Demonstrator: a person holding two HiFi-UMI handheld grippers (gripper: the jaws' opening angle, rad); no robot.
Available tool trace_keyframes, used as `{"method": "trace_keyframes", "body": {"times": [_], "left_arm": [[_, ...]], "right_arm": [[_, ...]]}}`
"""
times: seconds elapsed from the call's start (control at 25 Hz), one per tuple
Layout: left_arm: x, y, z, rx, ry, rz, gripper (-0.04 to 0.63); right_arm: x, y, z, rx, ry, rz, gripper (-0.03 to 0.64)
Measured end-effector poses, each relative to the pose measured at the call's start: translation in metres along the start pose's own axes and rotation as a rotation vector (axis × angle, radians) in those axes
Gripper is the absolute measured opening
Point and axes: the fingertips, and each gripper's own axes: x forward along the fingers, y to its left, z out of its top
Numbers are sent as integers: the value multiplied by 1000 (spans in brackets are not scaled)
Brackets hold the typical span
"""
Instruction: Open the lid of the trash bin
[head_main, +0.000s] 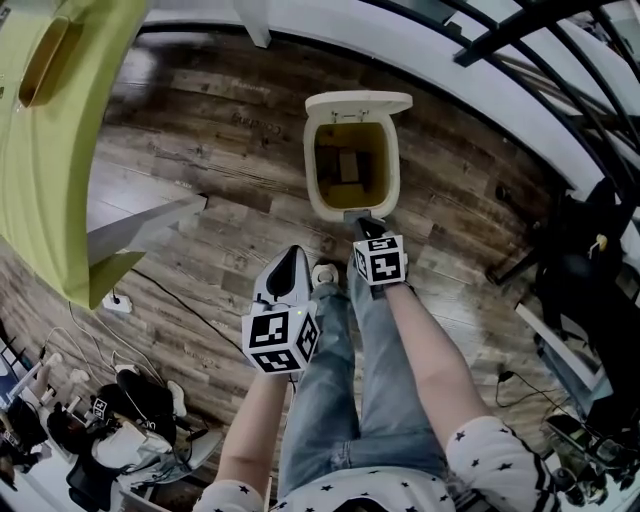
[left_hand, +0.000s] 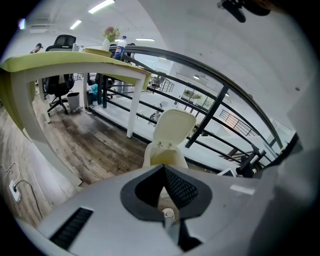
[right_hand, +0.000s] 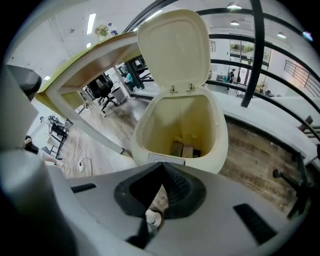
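Note:
The cream trash bin (head_main: 312, 185) stands on the wooden floor with its lid (head_main: 358, 103) swung up and back, wide open. Small cardboard boxes (right_hand: 182, 149) lie at its bottom. My right gripper (head_main: 362, 222) is shut, and its tips are at the front rim of the bin (right_hand: 220, 142), by a small grey panel; the raised lid (right_hand: 175, 45) fills the top of the right gripper view. My left gripper (head_main: 291, 252) is shut on nothing and hangs lower left of the bin, apart from it. From the left gripper (left_hand: 162, 167) the bin (left_hand: 152, 157) and lid (left_hand: 174, 127) show straight ahead.
A yellow-green table (head_main: 60, 150) with white legs stands to the left. A black railing (head_main: 520, 40) curves behind the bin. A power strip with cables (head_main: 115, 300) lies on the floor. A dark stand (head_main: 520, 262) and bags are at the right. The person's jeans-clad legs (head_main: 340, 390) are below.

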Motion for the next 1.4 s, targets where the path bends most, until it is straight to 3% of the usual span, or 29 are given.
{"method": "trace_keyframes", "body": {"times": [0.76,1.4], "left_arm": [[-39,-21,16,64,-2,-36,12],[-107,-51,28,135,7,-77,12]], "right_arm": [[-78,28,23,10,-118,-2,-6],[-199,66,49,54,-230,21,-6]]}}
